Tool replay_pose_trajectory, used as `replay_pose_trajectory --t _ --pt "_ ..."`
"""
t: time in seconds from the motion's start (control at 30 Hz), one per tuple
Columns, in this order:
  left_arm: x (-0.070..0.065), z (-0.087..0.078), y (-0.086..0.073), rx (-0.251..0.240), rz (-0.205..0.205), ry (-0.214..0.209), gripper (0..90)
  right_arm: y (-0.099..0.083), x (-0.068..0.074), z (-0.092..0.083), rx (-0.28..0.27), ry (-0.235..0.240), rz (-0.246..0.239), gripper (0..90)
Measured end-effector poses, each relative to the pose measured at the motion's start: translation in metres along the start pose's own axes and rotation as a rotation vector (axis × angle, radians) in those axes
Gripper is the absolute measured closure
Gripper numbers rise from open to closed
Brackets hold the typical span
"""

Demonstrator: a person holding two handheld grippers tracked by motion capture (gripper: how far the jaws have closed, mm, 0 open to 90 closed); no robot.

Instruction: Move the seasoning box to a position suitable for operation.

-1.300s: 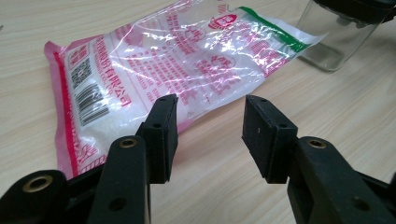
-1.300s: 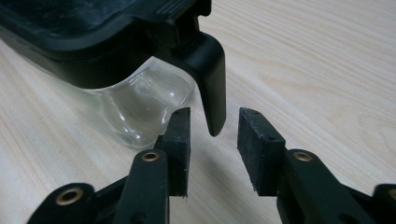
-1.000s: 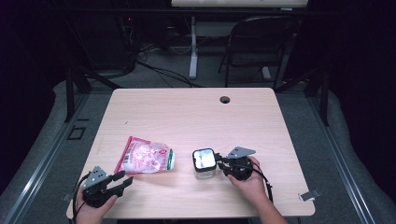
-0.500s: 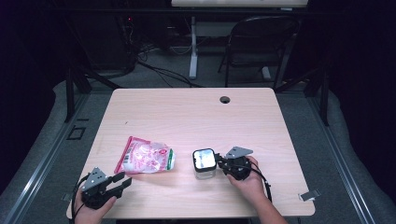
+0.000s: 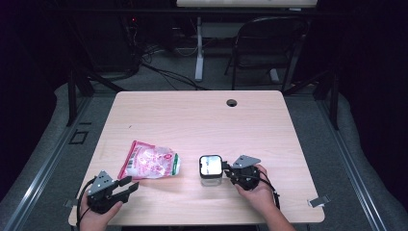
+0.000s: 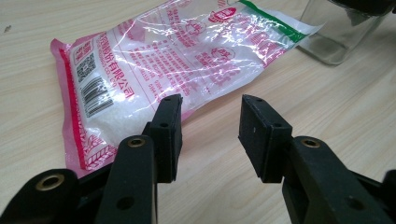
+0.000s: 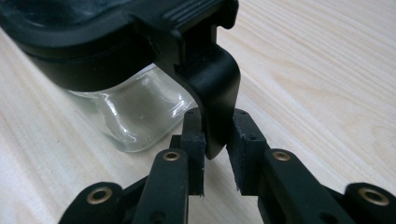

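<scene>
Now pinching the black clip (image 7: 212, 88) of the lid (image 7: 93, 28) with the right gripper (image 7: 217, 126), after just closing the jaws down onto it from both sides. Found right at that gripper's tips, on the near side of the glass jar (image 7: 135, 112). Standing upright on the table (image 5: 202, 120), straight ahead of the gripper.

Probably about to pop the clip loose and open the lid. Keep the pinch firm but gentle. Pull slowly, up and away from the glass. Do not yank. Stop and grab again if slipping off the pads. Watch the bottom of the jar and keep it flat on the wood, not tipping toward the gripper.

Meanwhile, waiting with the left gripper (image 6: 210, 126), about half open and holding nothing. Just ahead of its tips and a little to their left, the pink bag (image 6: 187, 60) of white grains, lying flat and not touched. Farther ahead, past the bag, the same jar.

Keep this gripper still for now. Or bring it over to steady the glass in case of wobbling. Leave the bag alone until done with the lid. Later, grab it near an edge, not in the soft middle, to keep from squashing or tearing it.
</scene>
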State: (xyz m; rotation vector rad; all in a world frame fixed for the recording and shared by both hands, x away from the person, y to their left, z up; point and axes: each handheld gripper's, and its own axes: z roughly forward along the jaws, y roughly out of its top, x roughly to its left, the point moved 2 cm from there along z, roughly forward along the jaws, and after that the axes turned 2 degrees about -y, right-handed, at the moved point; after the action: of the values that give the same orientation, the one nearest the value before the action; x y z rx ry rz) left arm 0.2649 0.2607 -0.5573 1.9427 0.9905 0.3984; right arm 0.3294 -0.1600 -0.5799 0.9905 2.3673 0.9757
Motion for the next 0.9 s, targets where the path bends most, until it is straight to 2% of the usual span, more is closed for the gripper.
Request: replay_pose_trajectory --t 0.3,0.4,0.5,0.6,0.7,0.77,0.9 --pt "-0.003 0.009 0.007 0.007 0.027 -0.022 59.9 -0.004 0.008 -0.007 0.003 0.005 -0.023 77.0" --pt "-0.005 0.013 0.01 -0.01 0.03 -0.04 60.8 -0.006 0.011 -0.009 0.0 0.009 -0.032 76.8" --pt "-0.006 0.016 0.013 -0.01 0.041 -0.053 61.0 -0.007 0.015 -0.012 0.005 0.009 -0.043 76.6" --pt "-0.01 0.022 0.017 -0.006 0.059 -0.07 61.1 -0.008 0.02 -0.016 -0.013 0.013 -0.047 76.2" --pt "-0.013 0.026 0.019 -0.001 0.069 -0.08 61.1 -0.01 0.024 -0.017 -0.011 0.028 -0.05 76.2" --pt "-0.015 0.03 0.021 0.009 0.09 -0.086 61.0 -0.012 0.025 -0.018 -0.007 0.034 -0.057 76.1" --pt "-0.018 0.033 0.022 0.012 0.099 -0.092 61.0 -0.013 0.028 -0.019 -0.009 0.049 -0.064 76.1"
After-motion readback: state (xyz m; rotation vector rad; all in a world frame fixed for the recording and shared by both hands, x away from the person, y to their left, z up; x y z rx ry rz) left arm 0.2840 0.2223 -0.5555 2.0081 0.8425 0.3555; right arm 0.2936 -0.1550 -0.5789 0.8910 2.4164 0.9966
